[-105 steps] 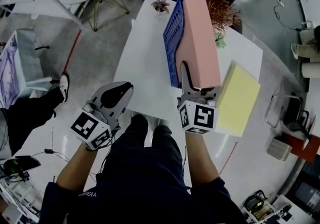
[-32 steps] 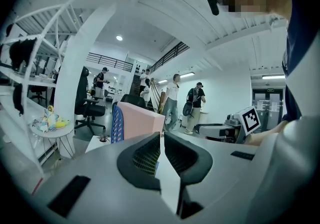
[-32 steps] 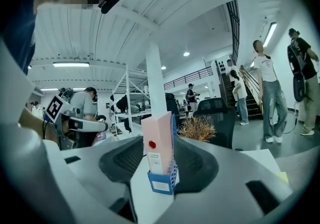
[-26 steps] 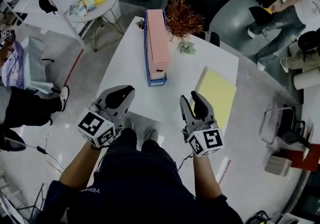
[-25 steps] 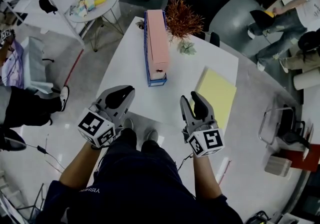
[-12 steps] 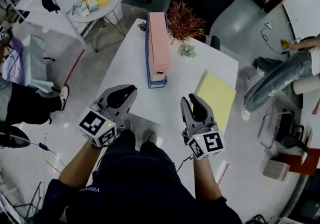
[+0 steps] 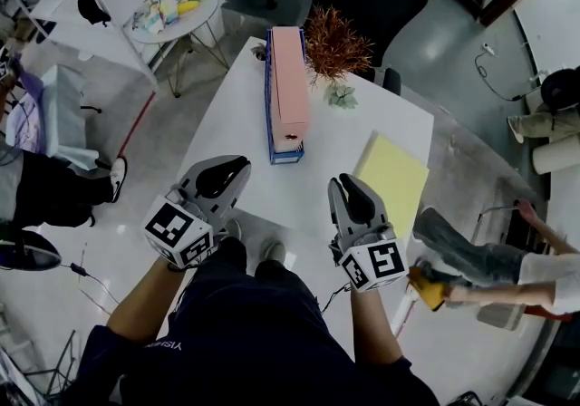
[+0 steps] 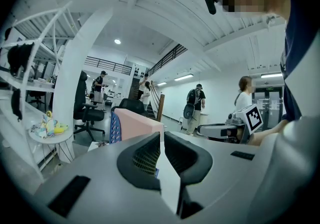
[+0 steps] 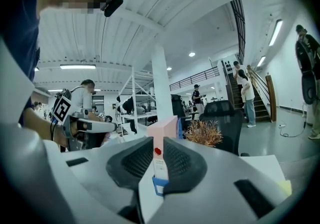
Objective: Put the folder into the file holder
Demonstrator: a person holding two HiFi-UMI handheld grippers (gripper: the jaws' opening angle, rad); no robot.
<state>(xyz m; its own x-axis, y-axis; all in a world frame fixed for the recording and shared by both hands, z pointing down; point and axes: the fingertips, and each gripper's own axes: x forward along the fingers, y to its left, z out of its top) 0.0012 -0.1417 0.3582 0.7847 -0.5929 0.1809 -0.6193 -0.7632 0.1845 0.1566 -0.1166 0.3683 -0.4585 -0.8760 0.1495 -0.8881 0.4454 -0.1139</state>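
Observation:
A pink folder (image 7: 288, 78) stands upright inside the blue file holder (image 7: 269, 114) at the far middle of the white table (image 7: 272, 178). Both grippers hover near the table's front edge, well short of the holder. My left gripper (image 7: 237, 162) is shut and empty; its own view shows the folder (image 8: 135, 123) and holder (image 8: 115, 127) beyond its tips (image 8: 161, 135). My right gripper (image 7: 344, 182) has its jaws closing, a narrow gap left and nothing between them. Through that gap (image 9: 159, 143) I see the distant folder (image 9: 162, 135) and the holder's end (image 9: 160, 185).
A yellow folder (image 7: 391, 179) lies flat at the table's right edge. A dried reddish plant (image 7: 335, 46) stands behind the holder. A small round table (image 7: 177, 1) with toys stands at the far left. A passer-by's legs (image 7: 471, 255) are on the floor to the right.
The right gripper has let go of the pink folder and drawn back to the near edge, its jaws narrowing. A person's legs have come into view at the right.

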